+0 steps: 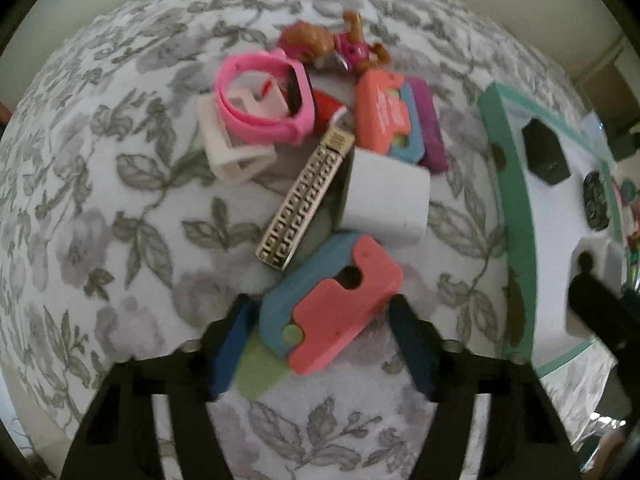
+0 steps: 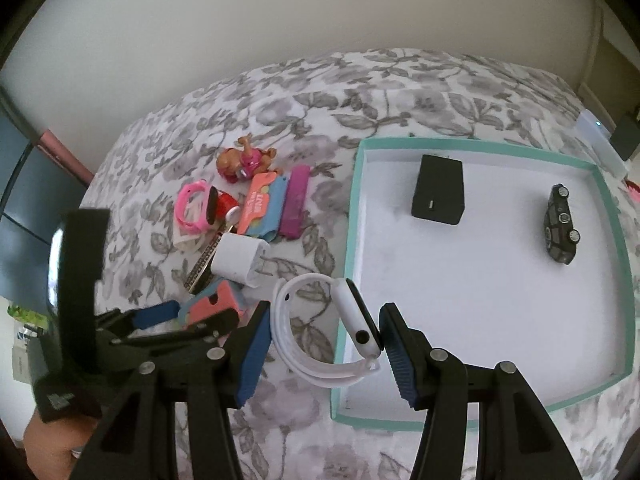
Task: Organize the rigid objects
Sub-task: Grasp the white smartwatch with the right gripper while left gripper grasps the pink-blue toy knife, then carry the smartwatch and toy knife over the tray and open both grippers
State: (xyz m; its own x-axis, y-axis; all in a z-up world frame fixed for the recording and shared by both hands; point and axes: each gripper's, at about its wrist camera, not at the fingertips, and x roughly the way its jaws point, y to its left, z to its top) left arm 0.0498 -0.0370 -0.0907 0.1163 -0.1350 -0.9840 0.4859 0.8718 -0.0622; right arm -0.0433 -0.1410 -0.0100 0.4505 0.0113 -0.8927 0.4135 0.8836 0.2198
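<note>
My left gripper (image 1: pixel 322 320) points down at the bedspread, its blue pads on either side of a coral, blue and green toy piece (image 1: pixel 332 308); a thin gap shows at the left pad. The right wrist view shows the same gripper (image 2: pixel 188 316) and toy piece (image 2: pixel 218 304) at lower left. My right gripper (image 2: pixel 324 320) is shut on a white smartwatch (image 2: pixel 356 320), held over the near left rim of a teal-edged white tray (image 2: pixel 616 240). A black charger block (image 2: pixel 438 190) and a dark toy car (image 2: pixel 560 224) lie in the tray.
A pile lies beyond the left gripper: white plug cube (image 1: pixel 384 204), gold patterned bar (image 1: pixel 304 200), pink watch band (image 1: pixel 260 96), white frame (image 1: pixel 232 156), coral, blue and purple pieces (image 1: pixel 384 116), dog figure (image 1: pixel 332 40). The tray's rim (image 1: pixel 504 184) runs along the right.
</note>
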